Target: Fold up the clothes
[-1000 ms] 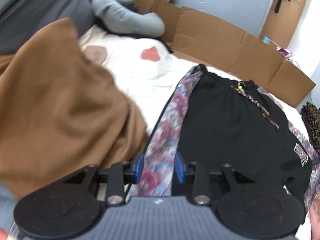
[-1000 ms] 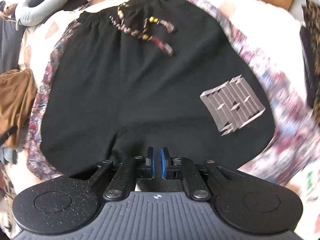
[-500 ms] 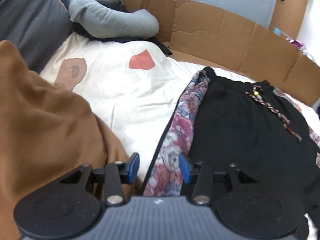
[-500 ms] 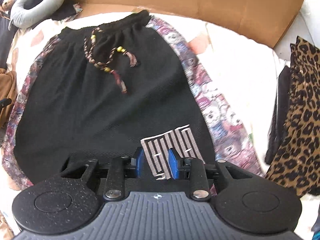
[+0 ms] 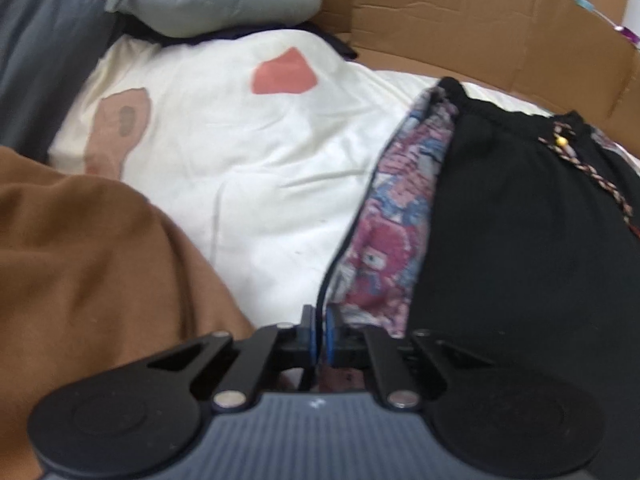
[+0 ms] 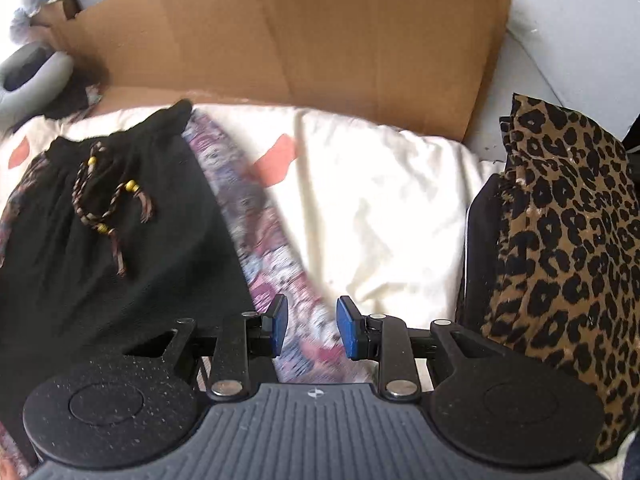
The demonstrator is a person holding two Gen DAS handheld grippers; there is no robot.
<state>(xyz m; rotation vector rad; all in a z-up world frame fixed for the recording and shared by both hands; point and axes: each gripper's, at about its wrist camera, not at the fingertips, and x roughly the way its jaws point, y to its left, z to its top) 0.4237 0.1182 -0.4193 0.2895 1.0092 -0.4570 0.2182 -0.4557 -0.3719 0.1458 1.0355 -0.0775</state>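
Shorts [image 6: 120,264] of black cloth with patterned pink-and-blue side panels lie flat on a cream bedsheet [image 6: 384,216], waistband toward the cardboard wall [image 6: 320,40], a braided drawstring [image 6: 108,208] with yellow beads looped on the front. Left gripper [image 5: 319,334] has its blue pads nearly pressed together, pinching the dark piped edge of the shorts' side panel [image 5: 392,216]. Right gripper [image 6: 311,326] holds its fingers spread over the opposite panel. Bare sheet lies open on both sides, bounded by a brown garment [image 5: 92,272] at left and a leopard-print pile [image 6: 568,248] at right. No readable writing shows.
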